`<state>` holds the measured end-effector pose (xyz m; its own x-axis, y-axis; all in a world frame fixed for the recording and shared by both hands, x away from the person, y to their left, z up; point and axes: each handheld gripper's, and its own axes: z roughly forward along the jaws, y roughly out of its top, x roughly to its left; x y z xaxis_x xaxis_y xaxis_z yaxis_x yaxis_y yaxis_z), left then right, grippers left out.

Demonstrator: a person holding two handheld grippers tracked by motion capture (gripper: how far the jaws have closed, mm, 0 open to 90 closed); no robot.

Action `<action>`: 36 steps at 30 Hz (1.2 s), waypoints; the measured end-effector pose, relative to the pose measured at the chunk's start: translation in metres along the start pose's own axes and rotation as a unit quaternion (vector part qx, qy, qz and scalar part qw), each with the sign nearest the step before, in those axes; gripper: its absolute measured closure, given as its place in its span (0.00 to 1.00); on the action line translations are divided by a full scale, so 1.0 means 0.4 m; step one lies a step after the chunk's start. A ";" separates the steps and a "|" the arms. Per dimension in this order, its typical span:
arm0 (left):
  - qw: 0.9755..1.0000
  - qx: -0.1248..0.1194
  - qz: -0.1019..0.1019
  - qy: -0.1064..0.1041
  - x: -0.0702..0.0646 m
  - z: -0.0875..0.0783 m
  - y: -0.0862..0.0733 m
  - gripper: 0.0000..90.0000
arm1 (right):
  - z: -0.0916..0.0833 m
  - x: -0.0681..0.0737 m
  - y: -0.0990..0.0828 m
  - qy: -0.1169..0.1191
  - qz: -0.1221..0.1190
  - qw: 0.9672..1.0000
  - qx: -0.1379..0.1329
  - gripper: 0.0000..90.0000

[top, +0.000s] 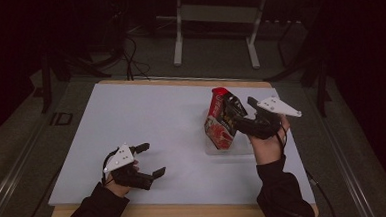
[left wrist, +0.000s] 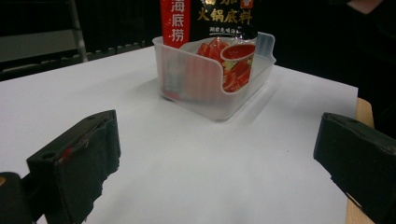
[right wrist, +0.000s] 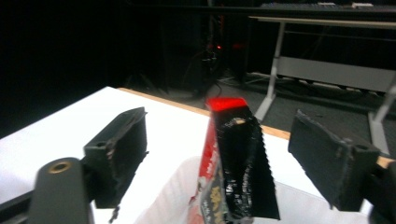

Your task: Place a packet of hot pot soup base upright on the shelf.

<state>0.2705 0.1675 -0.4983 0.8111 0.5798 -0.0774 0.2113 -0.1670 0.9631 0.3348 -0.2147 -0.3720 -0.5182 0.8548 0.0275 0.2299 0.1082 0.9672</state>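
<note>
Left gripper [top: 150, 161]: lay nearest, at the near left of the table, held in the person's left hand; jaws stood released and wide apart, with bare table between them.
Left hand [top: 118, 178]: came in from the near edge in a dark sleeve and gripped the gripper's body.
Table [top: 146, 116]: white top with a wooden rim showing along the near and far edges.
Clear plastic bin [left wrist: 210, 81]: sat on the right half of the table, well apart from the left gripper; translucent, ribbed walls.
Red and black pouch [top: 222, 118]: stood upright in the bin, tilted slightly, its top well above the bin's rim; printed with red chillies and Chinese characters.
Right gripper [right wrist: 219, 154]: hovered at the pouch's top, at the right of the table; jaws spread, one on each side of the pouch's upper edge, pads clear of it and grasping nothing.
Right hand [top: 269, 147]: held the gripper from just right of the bin.
White-legged stand [top: 216, 29]: stood on the floor beyond the table's far edge.
</note>
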 end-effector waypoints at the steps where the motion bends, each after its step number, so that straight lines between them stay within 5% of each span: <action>1: 1.000 0.000 0.000 0.000 -0.001 0.000 -0.001 0.01 | -0.005 0.003 0.003 0.004 -0.001 1.000 -0.002 0.15; 15: 1.000 -0.002 0.002 0.001 -0.003 -0.005 -0.001 0.01 | -0.058 0.066 -0.021 0.085 -0.019 0.996 -0.004 0.12; 26: 1.000 -0.003 0.002 -0.001 -0.004 -0.005 -0.001 0.01 | -0.062 0.078 -0.095 0.100 -0.047 0.994 0.019 0.13; 36: 1.000 -0.003 0.006 -0.002 -0.005 -0.007 0.000 0.01 | -0.065 0.092 -0.162 0.132 -0.078 0.987 0.052 0.13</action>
<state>0.2674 0.1688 -0.4974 0.8160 0.5741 -0.0676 0.1987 -0.1688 0.9654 0.2792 -0.2034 -0.4269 -0.7476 0.6629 -0.0412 0.2066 0.2911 0.9341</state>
